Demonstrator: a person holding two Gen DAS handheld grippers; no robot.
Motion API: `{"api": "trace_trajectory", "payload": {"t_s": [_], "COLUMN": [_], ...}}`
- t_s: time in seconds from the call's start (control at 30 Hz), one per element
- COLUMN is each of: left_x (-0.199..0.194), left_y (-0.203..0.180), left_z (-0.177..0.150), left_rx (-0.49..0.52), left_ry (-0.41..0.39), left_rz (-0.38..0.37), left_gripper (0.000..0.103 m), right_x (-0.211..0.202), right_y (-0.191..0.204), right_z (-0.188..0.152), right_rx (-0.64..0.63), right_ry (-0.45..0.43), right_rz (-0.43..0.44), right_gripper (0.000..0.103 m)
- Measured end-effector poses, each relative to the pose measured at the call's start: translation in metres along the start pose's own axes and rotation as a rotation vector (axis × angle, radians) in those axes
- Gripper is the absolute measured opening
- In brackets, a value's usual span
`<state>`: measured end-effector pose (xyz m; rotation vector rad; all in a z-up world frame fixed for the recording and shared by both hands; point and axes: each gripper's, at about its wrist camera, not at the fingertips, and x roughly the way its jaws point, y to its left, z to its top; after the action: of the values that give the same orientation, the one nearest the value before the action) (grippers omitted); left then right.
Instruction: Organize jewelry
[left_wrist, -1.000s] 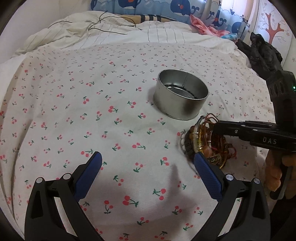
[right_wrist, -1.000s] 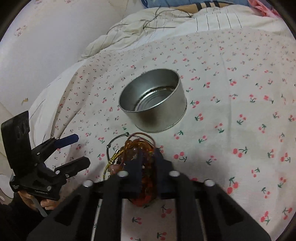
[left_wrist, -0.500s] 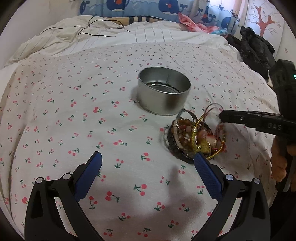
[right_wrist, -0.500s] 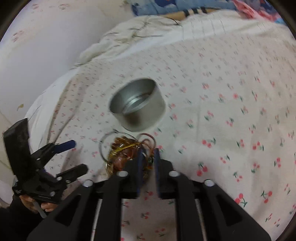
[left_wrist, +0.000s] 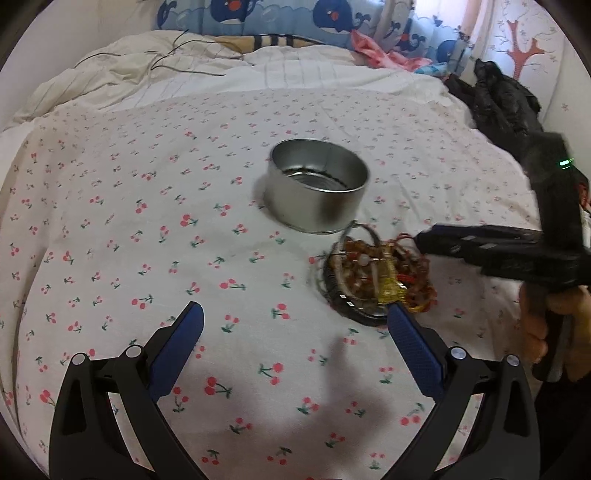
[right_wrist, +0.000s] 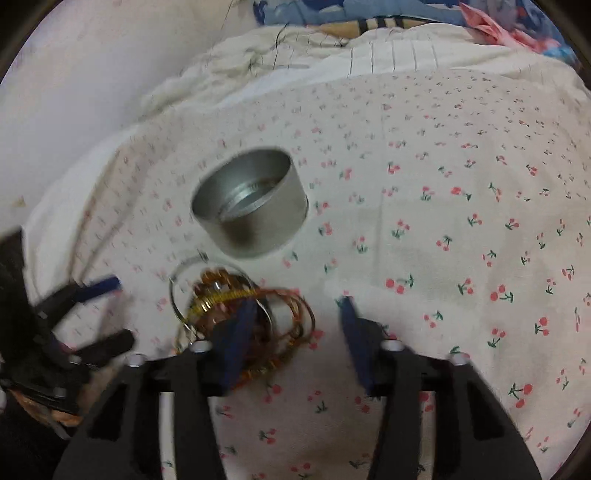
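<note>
A tangled pile of bracelets and bangles (left_wrist: 373, 280), amber, gold and dark, lies on the cherry-print bedsheet just in front of a round silver tin (left_wrist: 317, 188). The tin stands upright and looks empty inside. My left gripper (left_wrist: 295, 328) is open and empty, low over the sheet, its right finger beside the pile. My right gripper (right_wrist: 295, 314) is open; its left finger overlaps the pile (right_wrist: 236, 314) and holds nothing. It also shows in the left wrist view (left_wrist: 424, 240), its tip at the pile's right edge. The tin (right_wrist: 251, 203) sits beyond the pile.
The sheet (left_wrist: 147, 221) covers a bed. A rumpled cream duvet (left_wrist: 147, 74) and whale-print pillows (left_wrist: 280, 18) lie at the back. Dark clothing (left_wrist: 506, 107) is heaped at the far right. A wall runs along the left in the right wrist view.
My right gripper was shut on the bracelet pile; it has opened and the pile lies on the sheet. Both views have drawn back a little from the tin.
</note>
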<state>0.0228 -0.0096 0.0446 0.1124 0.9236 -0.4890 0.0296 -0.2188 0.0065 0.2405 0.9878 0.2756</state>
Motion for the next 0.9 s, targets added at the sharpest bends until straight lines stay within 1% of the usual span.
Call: {"api": "trace_trajectory", "payload": {"t_s": [0.03, 0.07, 0.1, 0.17, 0.27, 0.37, 0.43, 0.5, 0.53, 0.57, 0.6, 0.63, 0.7, 0.73, 0.77, 0.8, 0.83, 0.87, 0.9], "left_x": [-0.002, -0.004, -0.005, -0.008, -0.012, -0.015, -0.015, -0.014, -0.014, -0.013, -0.012, -0.013, -0.012, -0.012, -0.011, -0.011, -0.011, -0.010, -0.010], "left_y": [-0.003, -0.007, -0.011, -0.020, -0.028, -0.032, -0.033, -0.033, -0.034, -0.035, -0.036, -0.037, -0.037, -0.037, -0.037, -0.037, -0.036, -0.036, -0.036], "left_z": [-0.001, -0.002, -0.003, -0.005, -0.007, -0.008, -0.009, -0.009, -0.010, -0.010, -0.011, -0.011, -0.012, -0.012, -0.011, -0.011, -0.010, -0.010, -0.010], "left_rx": [0.010, 0.026, 0.040, 0.075, 0.103, 0.119, 0.116, 0.109, 0.107, 0.107, 0.109, 0.112, 0.117, 0.118, 0.118, 0.115, 0.113, 0.110, 0.107], "left_ry": [-0.005, -0.012, -0.016, -0.030, -0.041, -0.049, -0.048, -0.043, -0.042, -0.040, -0.038, -0.039, -0.038, -0.038, -0.037, -0.036, -0.036, -0.035, -0.035], "left_rz": [-0.006, -0.012, -0.015, -0.026, -0.049, -0.060, -0.065, -0.066, -0.067, -0.067, -0.067, -0.067, -0.067, -0.068, -0.068, -0.070, -0.073, -0.075, -0.078], "left_gripper": [0.096, 0.096, 0.096, 0.096, 0.096, 0.096, 0.096, 0.096, 0.096, 0.096, 0.096, 0.096, 0.096, 0.096, 0.096, 0.096, 0.096, 0.096, 0.096], "right_x": [0.003, 0.006, 0.006, 0.001, -0.020, -0.035, -0.035, -0.026, -0.018, -0.014, -0.012, -0.009, -0.003, 0.000, 0.004, 0.006, 0.008, 0.006, 0.003], "right_y": [0.002, 0.004, 0.006, 0.009, 0.010, 0.006, 0.007, 0.009, 0.010, 0.011, 0.012, 0.012, 0.011, 0.011, 0.012, 0.011, 0.009, 0.009, 0.008], "right_z": [-0.002, -0.004, -0.006, -0.008, -0.006, -0.006, -0.005, -0.007, -0.009, -0.010, -0.010, -0.010, -0.009, -0.008, -0.009, -0.009, -0.009, -0.009, -0.009], "right_rx": [-0.018, -0.036, -0.057, -0.074, -0.075, -0.061, -0.063, -0.060, -0.064, -0.069, -0.069, -0.066, -0.054, -0.056, -0.066, -0.065, -0.060, -0.066, -0.064], "right_ry": [0.015, 0.028, 0.029, 0.008, -0.068, -0.113, -0.115, -0.084, -0.060, -0.054, -0.061, -0.073, -0.059, -0.052, -0.033, -0.021, -0.006, -0.005, -0.021], "right_rz": [-0.012, -0.029, -0.051, -0.060, -0.062, -0.055, -0.044, -0.034, -0.039, -0.054, -0.071, -0.085, -0.062, -0.067, -0.071, -0.059, -0.058, -0.072, -0.069], "right_gripper": [0.011, 0.005, 0.003, 0.000, 0.000, 0.000, 0.001, 0.001, 0.011, 0.023, 0.049, 0.055, 0.055, 0.053, 0.048, 0.030, 0.005, 0.002, 0.002]}}
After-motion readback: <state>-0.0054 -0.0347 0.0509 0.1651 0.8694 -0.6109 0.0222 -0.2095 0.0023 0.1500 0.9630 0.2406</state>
